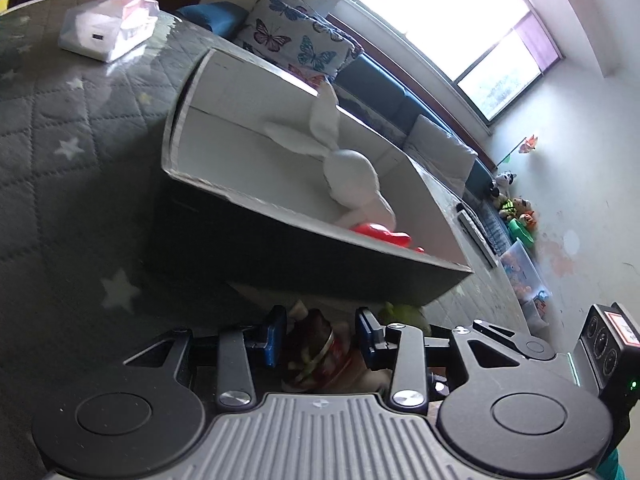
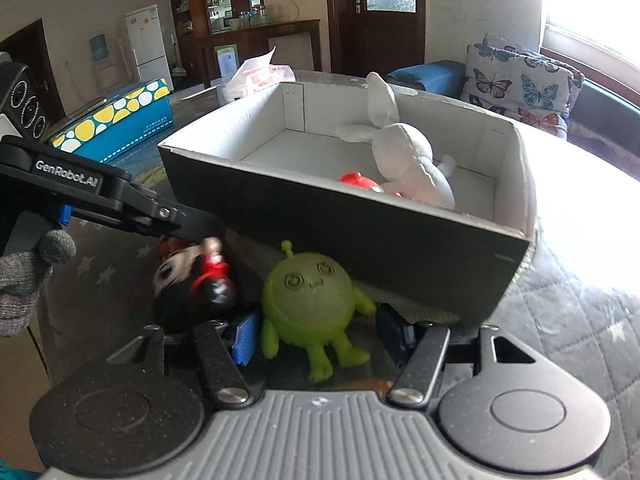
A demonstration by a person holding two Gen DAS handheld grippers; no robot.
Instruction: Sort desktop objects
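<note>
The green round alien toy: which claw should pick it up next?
Right, probably. The green round rubbery alien toy already sits between the right claw's open blue pads, beside the cardboard box. The left claw is busy around the red-and-black doll.

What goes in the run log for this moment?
left gripper: open around doll | right gripper: open around green toy | box: holds rabbit

Behind you stand a dark wooden door with a frosted glass pane [image 2: 390, 4], a dark wooden cabinet with glass shelves [image 2: 236, 8] and a white refrigerator [image 2: 147, 46]. Bright daylight floods through the wide window [image 1: 460, 20] above a blue sofa [image 1: 384, 92] bearing a butterfly-print cushion [image 2: 520, 80]; your walls are pale.
</note>
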